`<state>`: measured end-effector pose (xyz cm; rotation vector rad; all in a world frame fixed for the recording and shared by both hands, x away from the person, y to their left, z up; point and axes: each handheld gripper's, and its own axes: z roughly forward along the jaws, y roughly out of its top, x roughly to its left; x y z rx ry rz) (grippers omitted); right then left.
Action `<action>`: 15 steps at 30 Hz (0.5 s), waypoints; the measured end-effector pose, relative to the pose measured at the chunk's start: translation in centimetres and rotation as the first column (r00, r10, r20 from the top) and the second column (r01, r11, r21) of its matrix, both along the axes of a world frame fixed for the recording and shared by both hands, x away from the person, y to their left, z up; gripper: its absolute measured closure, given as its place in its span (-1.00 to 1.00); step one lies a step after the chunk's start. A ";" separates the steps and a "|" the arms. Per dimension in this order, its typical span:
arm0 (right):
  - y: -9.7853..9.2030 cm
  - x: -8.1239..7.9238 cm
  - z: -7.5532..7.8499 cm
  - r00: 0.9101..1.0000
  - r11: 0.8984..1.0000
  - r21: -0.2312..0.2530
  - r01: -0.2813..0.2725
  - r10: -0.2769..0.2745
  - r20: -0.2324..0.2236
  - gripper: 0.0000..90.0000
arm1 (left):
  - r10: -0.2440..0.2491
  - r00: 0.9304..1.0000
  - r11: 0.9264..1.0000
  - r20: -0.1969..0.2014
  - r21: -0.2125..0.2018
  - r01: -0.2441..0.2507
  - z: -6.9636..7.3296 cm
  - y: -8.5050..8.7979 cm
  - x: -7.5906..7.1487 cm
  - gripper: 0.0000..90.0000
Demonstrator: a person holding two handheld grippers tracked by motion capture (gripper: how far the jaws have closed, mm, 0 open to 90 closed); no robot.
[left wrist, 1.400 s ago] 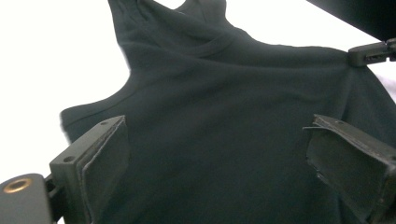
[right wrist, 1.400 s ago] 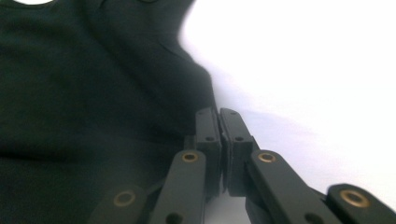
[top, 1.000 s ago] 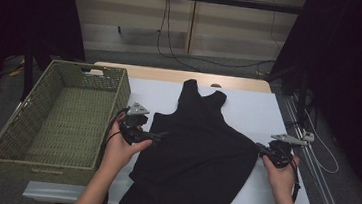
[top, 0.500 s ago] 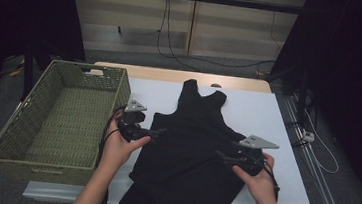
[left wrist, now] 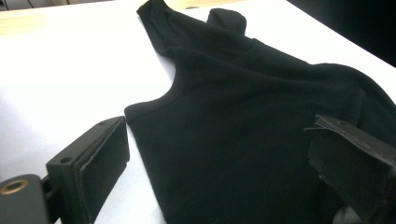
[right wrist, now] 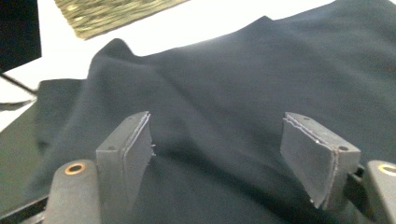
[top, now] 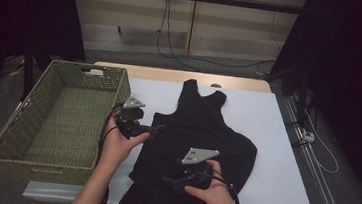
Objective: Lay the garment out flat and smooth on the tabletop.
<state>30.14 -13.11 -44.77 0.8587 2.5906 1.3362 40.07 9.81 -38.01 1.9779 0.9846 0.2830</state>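
Lying flat on the white desk (top: 275, 141) beside a woven green basket (top: 62, 115) in a dark room, the black garment (top: 200, 139) spreads soft under the gaping left tongs (left wrist: 219, 163), while the right tongs (right wrist: 219, 154), just opened, hover empty over its matte folds.

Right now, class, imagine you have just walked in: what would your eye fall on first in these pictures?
First, the black sleeveless garment spread over the middle of the white table. Next, the green woven basket standing at the table's left edge. The left gripper sits at the garment's left edge, and the right gripper hovers over its lower part with jaws apart.
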 end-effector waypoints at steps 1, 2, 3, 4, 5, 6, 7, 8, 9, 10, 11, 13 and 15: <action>0.5 -0.1 -0.2 1.000 1.000 0.005 -0.025 0.025 -0.004 -0.49 | 0.021 1.000 0.999 -0.003 -0.038 -0.021 -0.1 -0.3 -0.1 -0.87; 1.0 -0.2 -0.2 0.999 0.999 0.004 -0.042 0.042 -0.006 -0.51 | 0.022 1.000 0.999 -0.003 -0.038 -0.022 0.0 -0.3 -0.1 -0.87; 1.5 -0.4 -0.3 0.998 0.998 -0.005 -0.064 0.064 0.005 -0.52 | 0.017 1.000 0.999 -0.004 -0.035 -0.017 0.0 -0.2 -0.1 -0.87; 2.0 -0.7 -0.3 0.997 0.997 -0.004 -0.076 0.076 -0.004 -0.54 | -0.012 1.000 1.000 0.001 0.010 0.012 0.2 0.1 0.0 -0.87; 2.4 -0.8 -0.4 0.996 0.996 -0.006 -0.091 0.091 0.004 -0.55 | -0.010 1.000 1.000 0.003 0.011 0.010 0.2 0.2 0.0 -0.87; 2.7 -0.9 -0.4 0.995 0.995 -0.017 -0.102 0.102 0.012 -0.56 | 0.024 1.000 0.999 0.000 -0.041 -0.024 0.1 -0.2 -0.1 -0.87; 3.1 -1.1 -0.5 0.995 0.994 -0.024 -0.104 0.104 0.005 -0.57 | -0.001 1.000 1.000 0.008 -0.003 0.001 0.3 0.2 -0.1 -0.87; 3.5 -1.1 -0.7 0.994 0.993 -0.035 -0.111 0.111 0.006 -0.56 | 0.097 0.995 0.983 -0.009 -0.155 -0.097 0.0 -0.9 -0.4 -0.86; 3.8 -1.1 -0.9 0.993 0.991 -0.060 -0.118 0.119 0.018 -0.54 | 0.072 0.997 0.991 -0.004 -0.117 -0.072 0.1 -0.5 -0.4 -0.86; 4.1 -1.3 -0.9 0.992 0.989 -0.081 -0.122 0.123 0.012 -0.55 | 0.014 1.000 1.000 0.008 -0.024 -0.014 0.3 0.3 -0.2 -0.86; 4.3 -1.3 -1.0 0.990 0.987 -0.092 -0.136 0.139 0.033 -0.49 | -0.004 1.000 1.000 0.010 0.007 0.004 0.4 0.6 -0.2 -0.86; 4.6 -1.5 -0.9 0.987 0.984 -0.096 -0.149 0.154 0.054 -0.22 | 0.033 0.999 0.998 0.008 -0.046 -0.033 0.3 0.4 -0.3 -0.86; 5.0 -1.7 -0.9 0.984 0.982 -0.103 -0.157 0.165 0.073 -0.07 | 0.033 0.999 0.999 0.010 -0.039 -0.032 0.4 0.6 -0.4 -0.86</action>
